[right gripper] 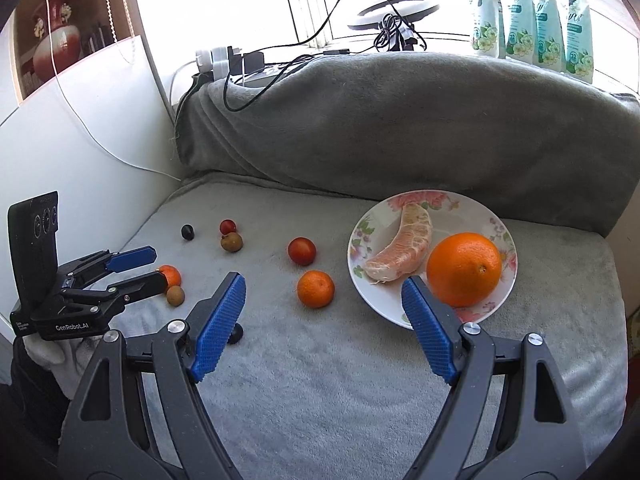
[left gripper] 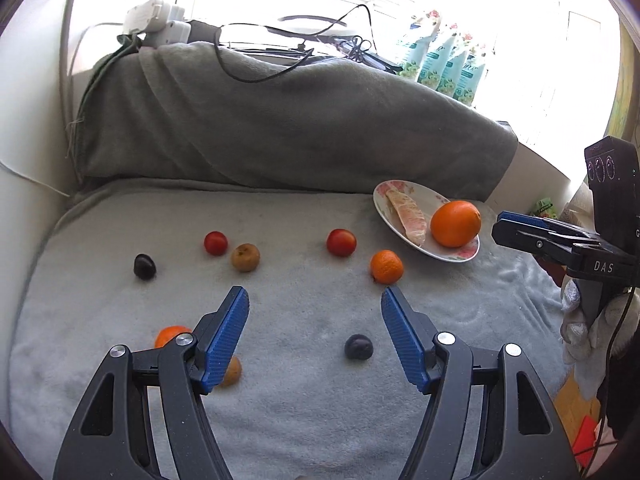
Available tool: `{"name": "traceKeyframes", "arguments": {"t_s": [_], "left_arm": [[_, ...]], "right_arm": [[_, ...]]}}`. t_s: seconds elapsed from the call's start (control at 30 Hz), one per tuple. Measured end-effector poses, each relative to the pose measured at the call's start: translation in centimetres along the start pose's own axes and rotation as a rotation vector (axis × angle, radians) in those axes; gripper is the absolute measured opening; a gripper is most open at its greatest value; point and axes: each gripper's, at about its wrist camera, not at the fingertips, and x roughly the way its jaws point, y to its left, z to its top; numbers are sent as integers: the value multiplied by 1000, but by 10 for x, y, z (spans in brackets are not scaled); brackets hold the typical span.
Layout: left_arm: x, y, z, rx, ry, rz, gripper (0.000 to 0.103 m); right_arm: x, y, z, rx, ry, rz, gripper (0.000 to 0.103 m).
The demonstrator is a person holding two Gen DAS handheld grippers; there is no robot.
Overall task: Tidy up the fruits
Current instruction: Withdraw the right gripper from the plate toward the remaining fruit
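Observation:
Fruits lie scattered on a grey blanket [left gripper: 304, 412]. A flowered plate [right gripper: 474, 216] holds a large orange [right gripper: 464, 269] and a peeled pomelo segment [right gripper: 404, 246]. My left gripper [left gripper: 315, 296] is open and holds nothing; a dark plum [left gripper: 359, 346] lies on the blanket below the gap. A mandarin [left gripper: 170, 334] and a brown fruit [left gripper: 234, 372] are partly hidden behind its left finger. My right gripper [right gripper: 324, 284] is open and holds nothing, hovering near the plate's front rim. A mandarin [right gripper: 315, 289] lies on the blanket beyond its tips, left of the plate.
Further back lie two red tomatoes [left gripper: 341, 242] [left gripper: 215, 243], a brown fruit [left gripper: 245, 257] and a dark plum [left gripper: 145, 266]. A blanket-covered bolster [left gripper: 280, 120] with cables bounds the back. A white wall [right gripper: 80, 152] stands left. Green bottles [right gripper: 532, 20] line the windowsill.

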Motion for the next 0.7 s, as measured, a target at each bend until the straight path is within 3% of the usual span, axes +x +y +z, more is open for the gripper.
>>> {"name": "traceKeyframes", "arguments": {"t_s": [0.13, 0.47, 0.7], "left_arm": [[-4, 17, -10, -29, 8, 30, 69], [-5, 45, -23, -95, 13, 73, 59], [-2, 66, -30, -155, 28, 85, 54]], "right_arm": [[11, 5, -6, -2, 25, 13, 82], [37, 10, -19, -9, 83, -2, 61], [52, 10, -23, 6, 114, -14, 53]]}}
